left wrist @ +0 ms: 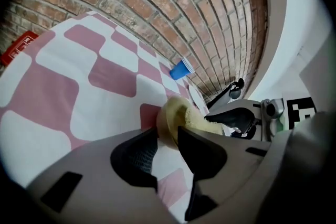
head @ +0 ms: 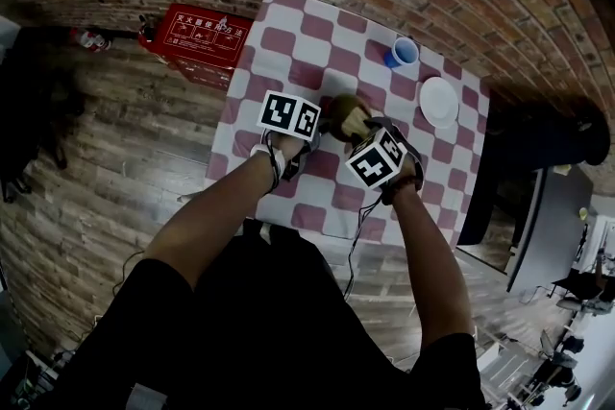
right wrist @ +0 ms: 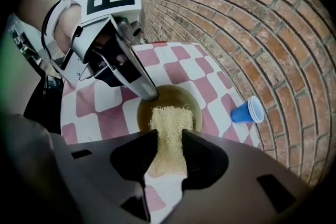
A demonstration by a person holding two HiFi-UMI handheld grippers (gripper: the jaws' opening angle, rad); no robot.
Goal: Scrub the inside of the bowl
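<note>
A brown bowl (head: 338, 104) (right wrist: 193, 100) sits mid-table on the pink-and-white checkered cloth (head: 309, 26). My left gripper (head: 323, 124) (left wrist: 168, 139) reaches it from the left, and the bowl's near rim (left wrist: 169, 115) fills the gap between its jaws, touching both. My right gripper (head: 358, 127) (right wrist: 169, 152) points steeply down over the bowl, shut on a pale yellow loofah scrubber (right wrist: 168, 123) (left wrist: 203, 122). The scrubber's free end hangs inside the bowl. In the right gripper view, one left finger (right wrist: 140, 85) rests at the bowl's upper-left rim.
A blue paper cup (head: 404, 51) (right wrist: 247, 110) (left wrist: 181, 69) stands at the back right of the table, near the brick wall. A white plate (head: 439, 101) lies to the right of the bowl. A red box (head: 197, 38) sits on the wooden floor left of the table.
</note>
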